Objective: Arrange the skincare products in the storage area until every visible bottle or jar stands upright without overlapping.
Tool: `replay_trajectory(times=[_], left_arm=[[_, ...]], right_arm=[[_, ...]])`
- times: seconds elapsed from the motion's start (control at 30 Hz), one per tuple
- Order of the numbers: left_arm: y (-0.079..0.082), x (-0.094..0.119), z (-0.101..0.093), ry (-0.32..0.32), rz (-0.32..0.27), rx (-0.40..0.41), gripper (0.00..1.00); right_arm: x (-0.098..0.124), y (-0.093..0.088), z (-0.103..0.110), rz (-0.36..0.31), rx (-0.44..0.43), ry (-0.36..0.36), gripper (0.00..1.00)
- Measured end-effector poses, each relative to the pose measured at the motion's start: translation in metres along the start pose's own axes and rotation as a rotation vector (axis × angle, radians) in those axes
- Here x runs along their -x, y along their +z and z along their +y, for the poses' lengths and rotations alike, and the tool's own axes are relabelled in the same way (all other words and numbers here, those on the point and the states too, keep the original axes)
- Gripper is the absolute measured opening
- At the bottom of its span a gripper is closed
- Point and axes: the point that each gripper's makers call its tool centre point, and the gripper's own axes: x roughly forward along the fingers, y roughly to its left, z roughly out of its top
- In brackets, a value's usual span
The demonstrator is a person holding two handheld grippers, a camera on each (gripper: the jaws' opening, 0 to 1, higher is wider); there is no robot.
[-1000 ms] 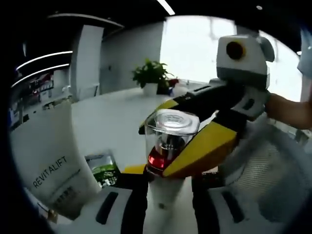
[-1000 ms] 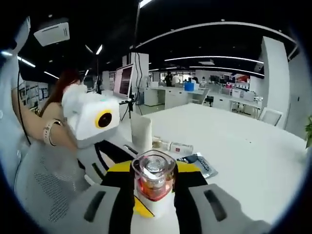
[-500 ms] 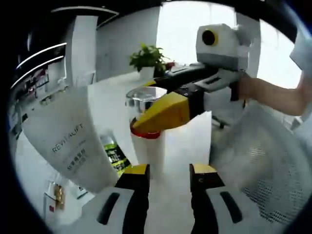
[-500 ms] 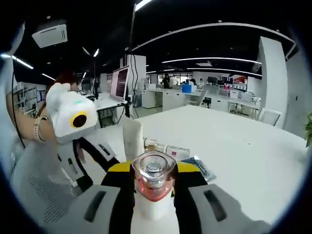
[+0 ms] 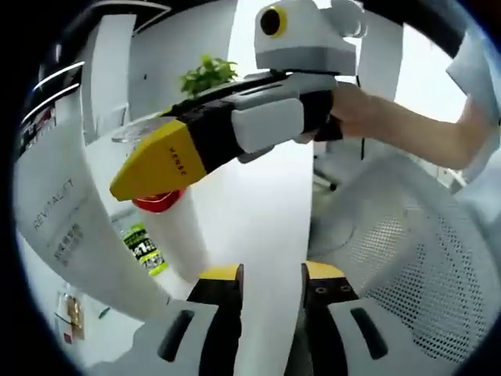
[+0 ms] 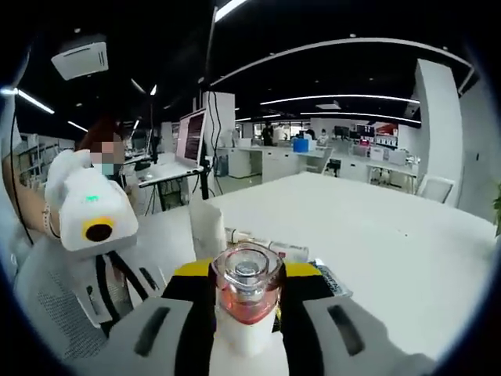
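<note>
- Nearest in the right gripper view, the right gripper (image 6: 246,313) is clamped on a white bottle (image 6: 244,341), its yellow-tipped jaws pressed to either side just under the clear faceted cap (image 6: 247,274) with the red band.
- The bottle stands upright between the jaws. It looks rigid and fairly light, though its fill cannot be told. The glossy cap is probably slippery and may pull off, so the white body below it is the safer place to hold.
- In the left gripper view, the left gripper (image 5: 272,276) has its jaws apart and holds nothing, hanging over the white table (image 5: 258,211).
- Just beyond it, the same bottle (image 5: 178,235) rises with the right gripper (image 5: 156,160) across its top, a person's hand (image 5: 356,113) behind.
- To the side, a large white tube (image 5: 66,223) printed REVITALIFT leans at a tilt; it is probably soft, best taken low near the cap end.
- Farther off in the right gripper view, a second white tube (image 6: 207,229) and a flat sachet (image 6: 329,278) sit on the table, well apart from the held bottle.
</note>
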Motion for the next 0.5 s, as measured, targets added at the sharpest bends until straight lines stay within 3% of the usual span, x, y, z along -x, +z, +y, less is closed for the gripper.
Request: replay_trajectory(times=[0.27, 0.33, 0.37, 0.43, 0.5], left_arm=[[-0.001, -0.002, 0.0, 0.0, 0.009, -0.011, 0.26], [-0.002, -0.001, 0.001, -0.001, 0.013, -0.016, 0.26], [-0.003, -0.002, 0.0, -0.008, 0.016, -0.016, 0.26], [-0.004, -0.003, -0.002, -0.017, 0.023, -0.017, 0.25], [-0.005, -0.003, -0.002, -0.021, 0.031, -0.021, 0.25]], right_arm=[[0.005, -0.003, 0.0, 0.006, 0.022, 0.003, 0.37], [0.008, -0.006, 0.002, 0.011, -0.013, 0.04, 0.4], [0.009, -0.014, 0.005, 0.041, -0.029, 0.084, 0.42], [0.01, -0.027, 0.003, 0.096, -0.021, 0.089, 0.46], [0.011, -0.036, -0.001, 0.123, 0.026, 0.09, 0.41]])
